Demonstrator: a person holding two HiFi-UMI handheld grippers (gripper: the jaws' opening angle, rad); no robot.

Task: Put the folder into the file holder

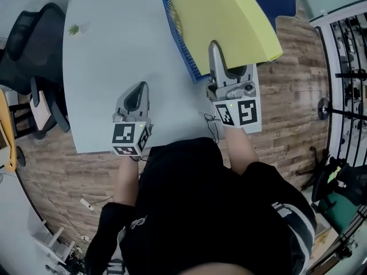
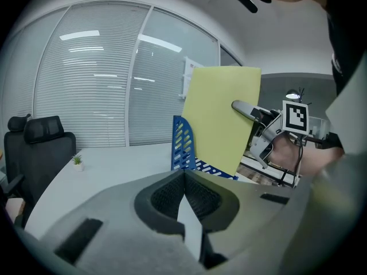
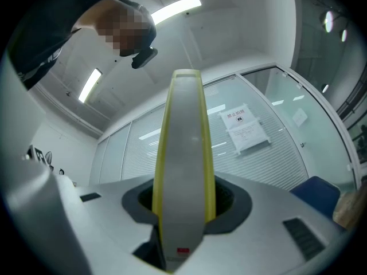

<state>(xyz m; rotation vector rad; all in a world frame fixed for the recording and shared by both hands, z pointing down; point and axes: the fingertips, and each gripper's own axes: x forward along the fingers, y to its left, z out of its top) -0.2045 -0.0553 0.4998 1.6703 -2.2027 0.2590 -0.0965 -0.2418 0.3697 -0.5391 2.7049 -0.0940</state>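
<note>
Well, pale table (image 1: pixel 103 67), wood flr (image 1: pixel 292 96).

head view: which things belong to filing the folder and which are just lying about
Job in hand: yellow folder, clamped in the right gripper; blue file holder.

Just lying about: small potted plant; black office chair; left gripper, shut and empty over the table.

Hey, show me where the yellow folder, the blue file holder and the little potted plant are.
yellow folder (image 1: pixel 229 22), head view, middle of its broad yellow face.
blue file holder (image 1: pixel 188 56), head view, its blue wall left of the folder.
little potted plant (image 1: pixel 73 29), head view, its green leaves.
</note>
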